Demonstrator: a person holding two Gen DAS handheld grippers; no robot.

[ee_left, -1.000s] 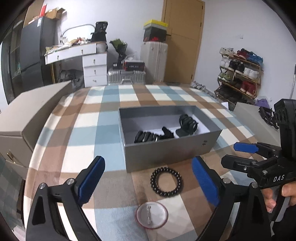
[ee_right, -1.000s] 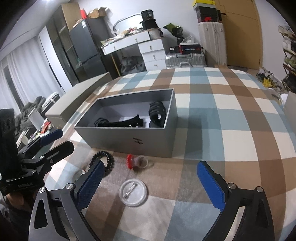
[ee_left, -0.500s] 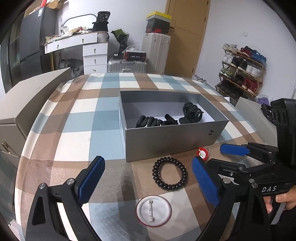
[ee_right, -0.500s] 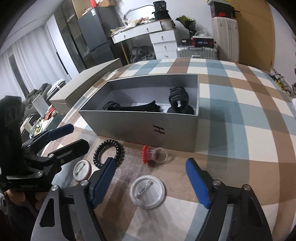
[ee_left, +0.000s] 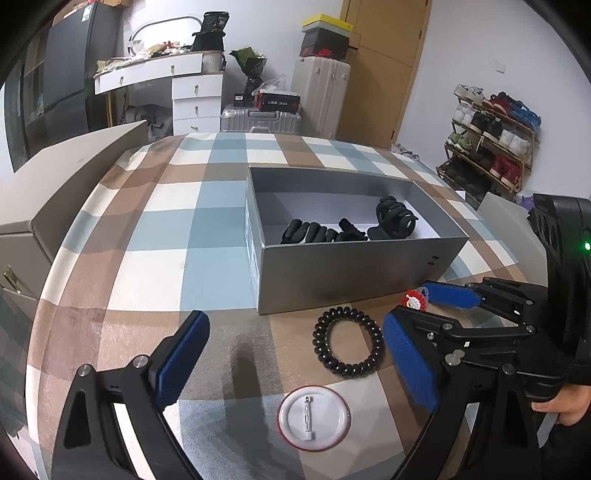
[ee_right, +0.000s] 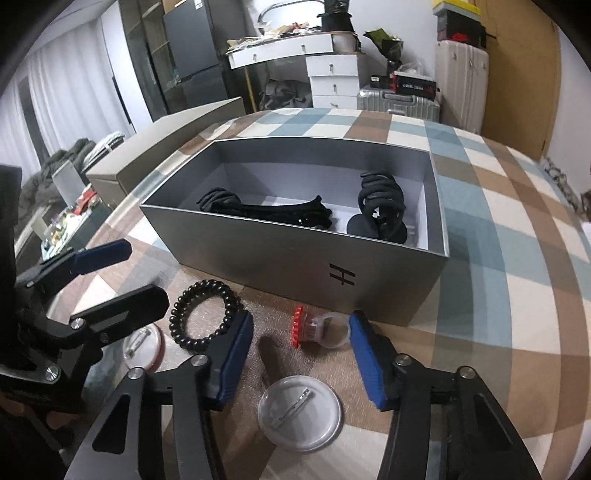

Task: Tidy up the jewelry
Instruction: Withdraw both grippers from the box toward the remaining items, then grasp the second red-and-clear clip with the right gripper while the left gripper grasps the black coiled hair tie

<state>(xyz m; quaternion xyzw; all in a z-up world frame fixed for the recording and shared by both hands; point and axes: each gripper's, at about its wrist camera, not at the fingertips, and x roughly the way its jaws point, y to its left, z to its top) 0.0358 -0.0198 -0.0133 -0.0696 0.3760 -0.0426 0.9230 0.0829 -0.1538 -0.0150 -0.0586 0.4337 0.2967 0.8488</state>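
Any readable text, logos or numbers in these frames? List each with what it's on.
"H": black mark on the front wall of the grey box.
Same mark on the box in the left wrist view: too small to read.
Red-striped shoebox on the suitcase: white lettering, blurred, unreadable.
Black bag on the desk: print, unreadable.
Nothing else legible.

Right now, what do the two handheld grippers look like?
Both match: the left gripper and right gripper have black angular frames with silver bolts and blue textured finger pads. The right gripper's black housing shows a green light. No cables or sleeves are visible.
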